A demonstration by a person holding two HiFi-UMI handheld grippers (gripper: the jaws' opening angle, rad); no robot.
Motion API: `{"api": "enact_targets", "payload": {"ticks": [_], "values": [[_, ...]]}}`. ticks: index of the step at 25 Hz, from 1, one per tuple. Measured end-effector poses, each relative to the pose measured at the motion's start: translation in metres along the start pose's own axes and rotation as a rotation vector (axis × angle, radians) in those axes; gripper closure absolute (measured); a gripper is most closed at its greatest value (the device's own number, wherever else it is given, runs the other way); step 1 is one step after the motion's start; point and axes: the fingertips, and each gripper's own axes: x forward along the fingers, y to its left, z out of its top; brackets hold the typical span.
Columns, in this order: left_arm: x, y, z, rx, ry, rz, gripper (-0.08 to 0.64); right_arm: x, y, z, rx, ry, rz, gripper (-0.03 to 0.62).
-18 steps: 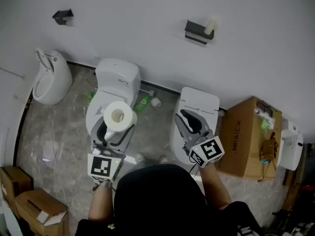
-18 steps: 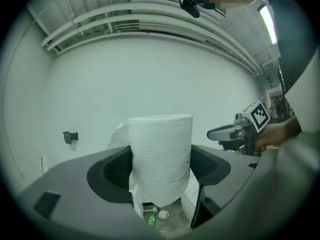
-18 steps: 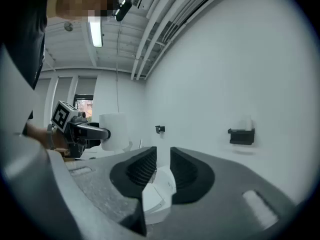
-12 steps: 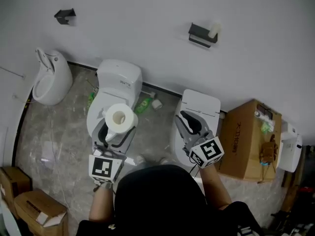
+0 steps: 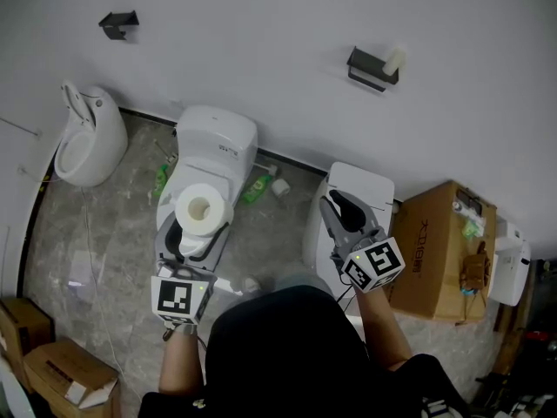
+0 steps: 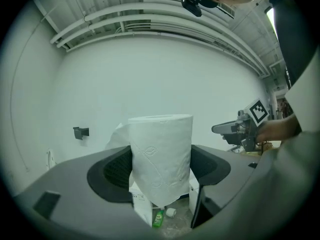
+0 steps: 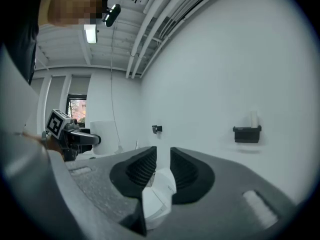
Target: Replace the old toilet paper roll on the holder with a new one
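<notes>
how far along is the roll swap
Done: the new roll is picked up, clamped in the left gripper. In hand: it is held out towards the wall, well short of it. Left: the old roll sits on the holder; the shut, empty right gripper hasn't removed it, and the new one isn't mounted.

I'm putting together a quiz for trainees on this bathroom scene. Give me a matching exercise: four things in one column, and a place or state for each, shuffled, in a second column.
Column one:
1. new toilet paper roll
2. holder
3. cardboard box
4. right gripper

Column two:
A. jaws together, nothing held
B. held by the left gripper
C. black, mounted on the white wall
D. brown, at the right side of the head view

Pairs: 1-B, 2-C, 3-D, 4-A
</notes>
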Motion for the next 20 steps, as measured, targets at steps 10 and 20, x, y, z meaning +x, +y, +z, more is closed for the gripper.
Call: {"api": "enact_targets", "payload": {"ticks": [10,20], "values": [[0.051,0.016,-0.009,-0.015,0.022,-0.006,0.198,0.053,-0.031,-0.016,0.055,0.019,0.024,0.512],[0.169,0.038,-0.003,-0.042,0.051,0.002,0.198,0.129,-0.133,-0.015,0.093,0.032,0.03,0.512]]}}
